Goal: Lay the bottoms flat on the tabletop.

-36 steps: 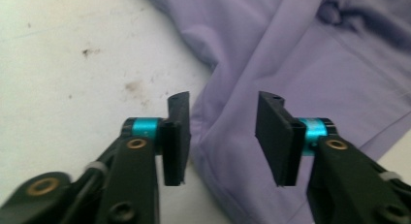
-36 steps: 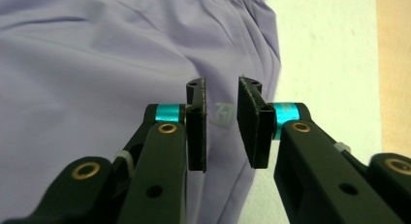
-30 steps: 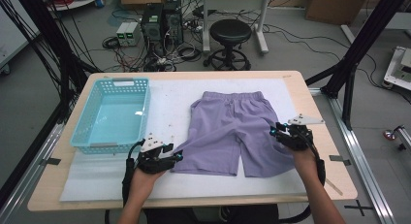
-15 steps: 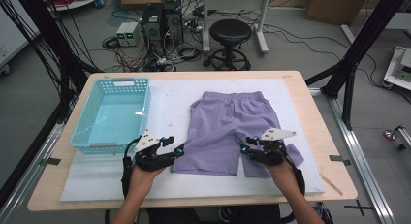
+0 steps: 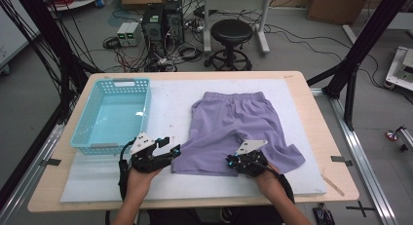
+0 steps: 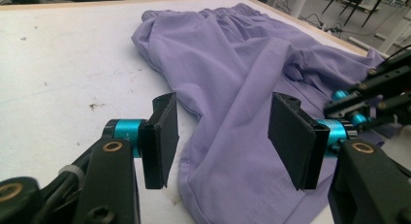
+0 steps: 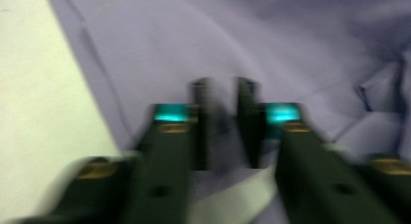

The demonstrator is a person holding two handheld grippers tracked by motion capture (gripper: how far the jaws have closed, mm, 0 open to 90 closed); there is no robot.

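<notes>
Right gripper (image 5: 233,162) has slid in from the shorts' right leg to the near hem by the crotch, jaws just closing on a pinch of cloth, while left gripper (image 5: 171,150), jaws just opening, holds nothing beside the purple shorts (image 5: 234,122), so a fold looks started; white-matted desk (image 5: 311,118), teal basket (image 5: 112,118) left, stool (image 5: 233,32) and computers (image 5: 163,20) behind.

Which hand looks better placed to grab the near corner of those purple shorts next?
Left, probably. The left gripper's jaws, which have just been opening, stand wide with the near hem of the shorts lying right between them. The right gripper's jaws have just closed, over the cloth farther along.
</notes>
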